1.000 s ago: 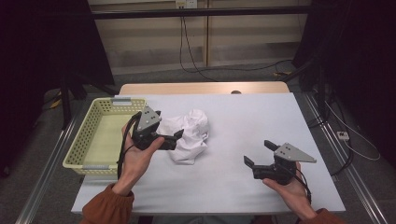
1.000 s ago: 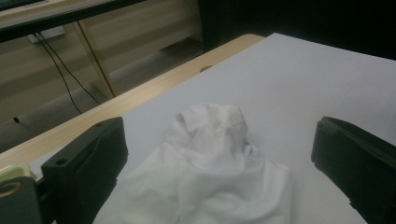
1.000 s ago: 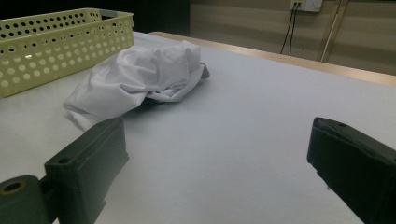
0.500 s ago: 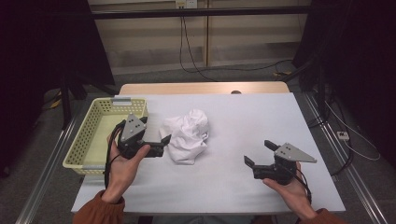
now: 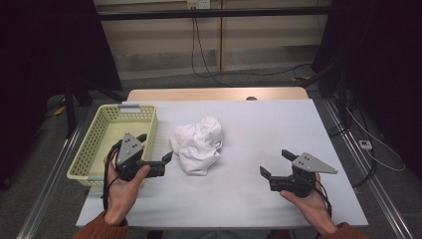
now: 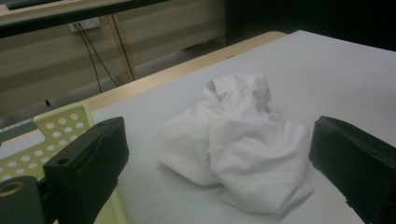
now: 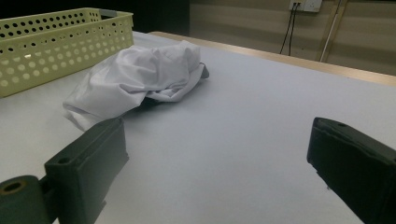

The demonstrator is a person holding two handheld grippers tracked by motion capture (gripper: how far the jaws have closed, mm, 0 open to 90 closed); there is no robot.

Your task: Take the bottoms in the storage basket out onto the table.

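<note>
Overhead, the crumpled white cloth (image 5: pixel 198 145) lies mid-frame beside the yellow basket (image 5: pixel 89 155); the left gripper (image 5: pixel 158 160) gapes just short of it; the right gripper (image 5: pixel 274 164), released, sits lower right amid bare table (image 5: pixel 263 124); left gripper view: cloth (image 6: pixel 238 144) centred between spread jaws; right gripper view: cloth (image 7: pixel 135 74) upper left, untouched.

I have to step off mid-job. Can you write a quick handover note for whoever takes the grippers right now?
Left gripper: open, holding nothing, beside the yellow basket, fingers pointing at the crumpled white cloth and just short of it.
Right gripper: open, holding nothing, low over the white table at its near right, well clear of the cloth.
Cloth: bunched in a heap mid-table, right of the basket, not gripped.
Basket: at the table's left edge; nothing seen inside it.
Done: nothing visible yet; the cloth is not spread, folded or in the basket.
Left: probably close the left gripper on the cloth's near edge first.
</note>
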